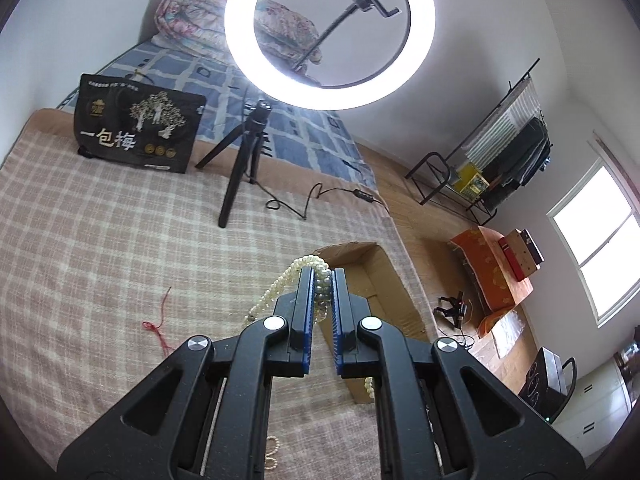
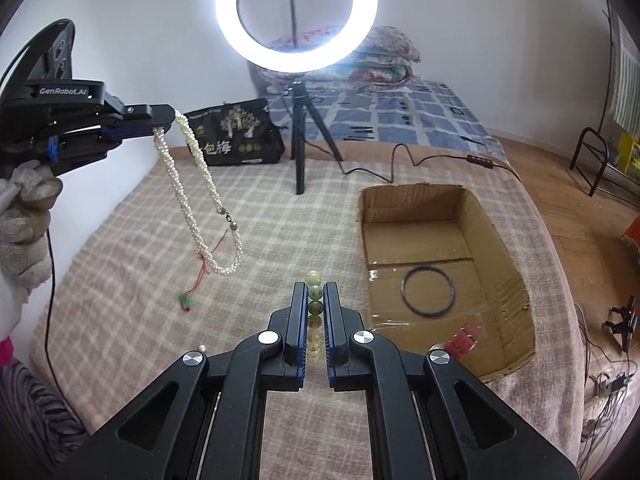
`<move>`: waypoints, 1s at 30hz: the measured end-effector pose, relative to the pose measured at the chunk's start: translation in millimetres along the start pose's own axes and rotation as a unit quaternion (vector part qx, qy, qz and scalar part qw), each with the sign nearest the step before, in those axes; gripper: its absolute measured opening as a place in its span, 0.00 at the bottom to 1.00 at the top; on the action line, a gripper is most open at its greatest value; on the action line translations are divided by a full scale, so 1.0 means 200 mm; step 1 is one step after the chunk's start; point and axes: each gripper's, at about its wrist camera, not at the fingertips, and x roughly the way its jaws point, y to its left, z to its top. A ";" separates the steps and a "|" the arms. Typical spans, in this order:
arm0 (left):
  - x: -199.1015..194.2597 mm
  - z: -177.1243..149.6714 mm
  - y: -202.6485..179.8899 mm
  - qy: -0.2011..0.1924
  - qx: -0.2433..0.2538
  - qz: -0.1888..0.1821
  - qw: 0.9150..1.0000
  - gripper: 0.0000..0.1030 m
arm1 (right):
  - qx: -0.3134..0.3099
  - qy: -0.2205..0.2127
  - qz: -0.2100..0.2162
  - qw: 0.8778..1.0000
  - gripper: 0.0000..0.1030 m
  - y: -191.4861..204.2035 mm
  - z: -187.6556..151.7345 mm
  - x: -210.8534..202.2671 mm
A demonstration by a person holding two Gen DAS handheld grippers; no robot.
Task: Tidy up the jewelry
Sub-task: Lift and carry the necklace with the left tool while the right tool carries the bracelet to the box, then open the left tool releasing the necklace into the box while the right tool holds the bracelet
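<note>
Left wrist view: left gripper (image 1: 323, 276) fingers clamp the pearl necklace (image 1: 280, 284); cardboard box (image 1: 384, 280) at 3 o'clock.
Right wrist view: right gripper (image 2: 316, 292) fingers pinch the bead bracelet (image 2: 314, 308); necklace dangles at 10 o'clock above the bed (image 2: 120, 240).

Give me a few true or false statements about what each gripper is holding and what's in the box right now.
1. The left gripper holds a pearl necklace. True.
2. The necklace lies flat on the blanket. False: it hangs in the air from the gripper.
3. The right gripper is open and holds nothing. False: it is shut on a bead bracelet.
4. A dark ring lies in the cardboard box. True.
5. The red string is inside the box. False: it lies on the blanket.
</note>
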 end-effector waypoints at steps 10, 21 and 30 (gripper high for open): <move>0.14 0.14 -0.27 0.001 0.034 -0.025 0.999 0.06 | 0.038 -0.001 -0.011 0.999 0.06 -0.20 0.00 -0.03; 0.43 0.19 -0.57 0.026 0.079 -0.020 0.996 0.06 | 0.057 0.021 0.004 0.998 0.06 -0.27 -0.03 0.02; 0.68 0.16 -0.73 0.053 0.142 0.027 0.988 0.06 | 0.070 0.040 0.002 0.997 0.06 -0.33 -0.05 0.08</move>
